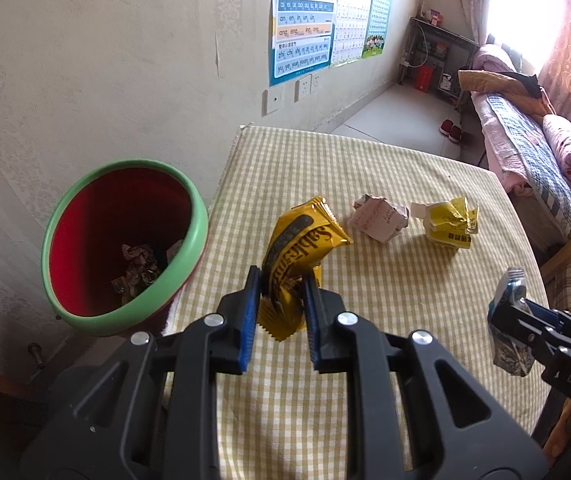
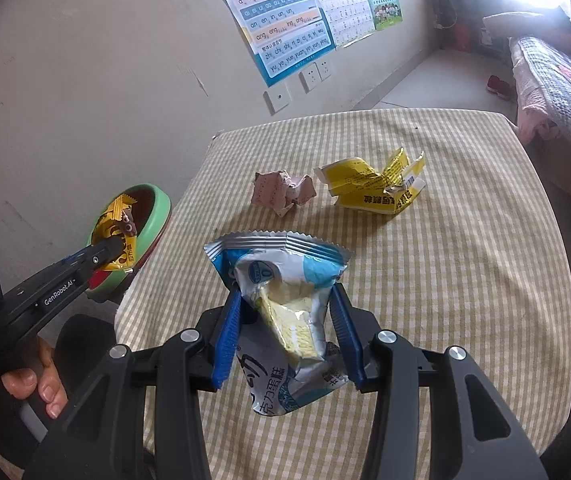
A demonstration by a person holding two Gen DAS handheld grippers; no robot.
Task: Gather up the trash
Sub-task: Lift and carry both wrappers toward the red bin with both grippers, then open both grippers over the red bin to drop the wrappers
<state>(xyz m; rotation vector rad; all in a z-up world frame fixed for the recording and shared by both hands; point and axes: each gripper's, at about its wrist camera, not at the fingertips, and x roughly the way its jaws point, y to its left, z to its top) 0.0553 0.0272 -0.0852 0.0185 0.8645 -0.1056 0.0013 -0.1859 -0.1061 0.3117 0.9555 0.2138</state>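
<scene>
Our left gripper [image 1: 281,292] clamps a yellow wrapper [image 1: 305,240]; our right gripper [image 2: 287,304] pinches a blue packet [image 2: 281,280]. Only the left view shows trash inside the bin [image 1: 193,248].

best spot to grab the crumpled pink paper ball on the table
Pinch the crumpled pink paper ball across its raised middle, coming down from above. It sits as a lumpy mound on the checked tablecloth, clear of the torn yellow wrapper beside it.

Yellow wrapper [image 1: 305,248] and blue-white wrapper [image 2: 285,312] both clamped upright.
</scene>
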